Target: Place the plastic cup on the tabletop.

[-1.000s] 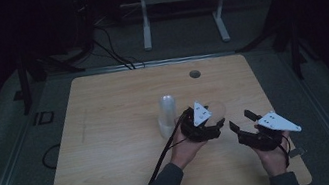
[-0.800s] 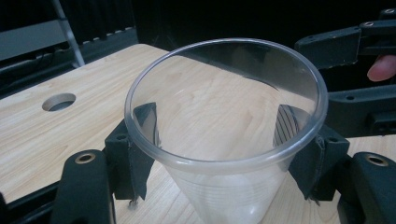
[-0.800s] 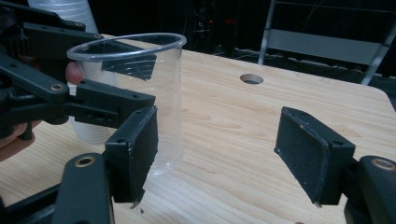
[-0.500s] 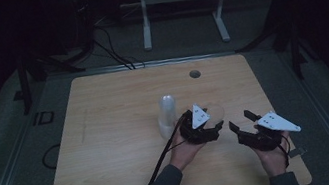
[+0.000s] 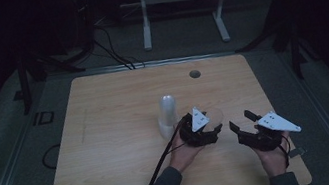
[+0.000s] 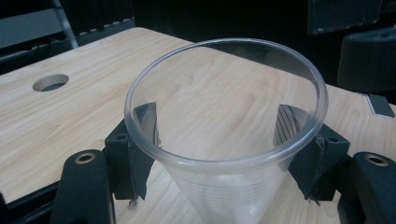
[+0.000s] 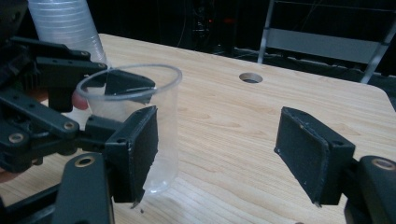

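The clear plastic cup (image 6: 224, 140) stands upright on the table (image 5: 108, 132), clamped between the 2 pads of the left gripper (image 5: 203, 134) – the right gripper (image 7: 215, 144), jaws wide apart and empty, sits just beside it, the cup toward its left jaw – with the cup stack (image 5: 167, 115) close behind
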The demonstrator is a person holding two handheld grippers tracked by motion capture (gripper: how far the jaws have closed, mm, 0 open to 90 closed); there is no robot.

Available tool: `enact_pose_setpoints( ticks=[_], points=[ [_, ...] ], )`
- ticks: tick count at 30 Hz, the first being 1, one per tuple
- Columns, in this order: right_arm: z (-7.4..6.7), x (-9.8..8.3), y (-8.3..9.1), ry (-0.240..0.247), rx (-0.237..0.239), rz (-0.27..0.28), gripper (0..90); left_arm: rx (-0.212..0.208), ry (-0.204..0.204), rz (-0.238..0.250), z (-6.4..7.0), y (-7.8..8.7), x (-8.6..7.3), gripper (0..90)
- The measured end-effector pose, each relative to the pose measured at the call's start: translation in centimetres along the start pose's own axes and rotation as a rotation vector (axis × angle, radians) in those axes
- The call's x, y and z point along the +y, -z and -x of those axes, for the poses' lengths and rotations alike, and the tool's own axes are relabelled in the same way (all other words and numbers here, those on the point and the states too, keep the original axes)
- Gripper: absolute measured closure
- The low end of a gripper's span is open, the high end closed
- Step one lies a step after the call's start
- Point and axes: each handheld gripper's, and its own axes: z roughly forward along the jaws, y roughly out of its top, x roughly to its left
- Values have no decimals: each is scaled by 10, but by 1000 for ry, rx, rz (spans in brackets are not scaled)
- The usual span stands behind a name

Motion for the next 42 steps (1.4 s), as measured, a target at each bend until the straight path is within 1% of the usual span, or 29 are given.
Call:
enact_pose_setpoints(
  ticks=[10,11,15,22,29,31,33,42],
  points=[
    [0,0,1,-3,-3,0,296,1,7,-8,1,-4,-8,313],
    [1,0,1,-4,-3,1,296,3,14,-8,0,-5,-11,313],
    [1,0,1,-2,-4,0,296,3,17,-13,0,-7,-15,312],
    [0,0,0,5,-2,-1,296,5,15,-15,2,-10,-19,312],
    [0,0,1,0,-2,-1,296,7,16,-18,3,-14,-22,309],
    [0,0,1,1,-2,-1,296,5,21,-16,4,-15,-23,309],
    [0,0,1,1,-2,-1,296,6,14,-20,5,-16,-24,309],
    [0,0,1,1,-2,-2,296,13,8,-20,7,-18,-27,302]
  ],
)
